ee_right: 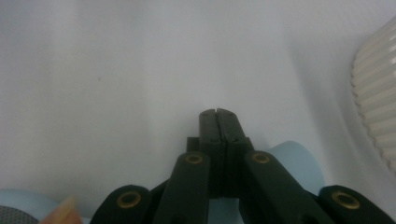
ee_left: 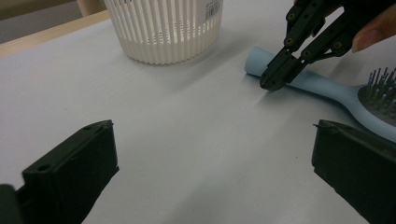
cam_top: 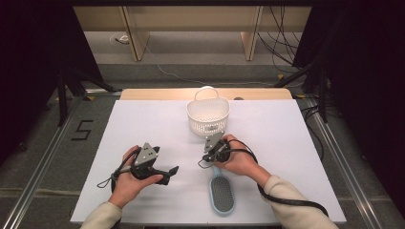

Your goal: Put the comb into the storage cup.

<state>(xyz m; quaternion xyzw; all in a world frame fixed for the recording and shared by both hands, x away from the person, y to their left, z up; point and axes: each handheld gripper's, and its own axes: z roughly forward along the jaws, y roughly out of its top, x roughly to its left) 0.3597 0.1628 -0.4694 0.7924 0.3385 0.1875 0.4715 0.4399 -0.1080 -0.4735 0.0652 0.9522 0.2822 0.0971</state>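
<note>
- The right tongs (cam_top: 208, 159) are pressed together with nothing between them; in the right gripper view the two black jaws meet flat along their whole length, tips (ee_right: 217, 113) pointing down at the white worktop (ee_right: 116, 70).
- In the left gripper view those right tongs (ee_left: 270, 83) hang just above the handle end of the pale blue plastic hairbrush (ee_left: 322, 86); whether they touch it cannot be told.
- The hairbrush (cam_top: 221, 191) lies flat on the worktop (cam_top: 143, 124) near the person's edge, its oval grey bristle pad facing up and its handle pointing away toward the basket.
- The person's right hand (cam_top: 241, 160) wraps the gripper body directly over the handle of the brush.
- The left tongs (cam_top: 169, 172) are spread wide; in the left gripper view the two black jaws stand far apart at the bottom corners with bare worktop between them.
- The left hand (cam_top: 130, 179) rests on the worktop, well to the left of the brush, its gripper aimed toward it.
- A white slatted plastic basket (cam_top: 208, 114) with a looped handle stands upright beyond the brush, near the far edge, just past the right hand.
</note>
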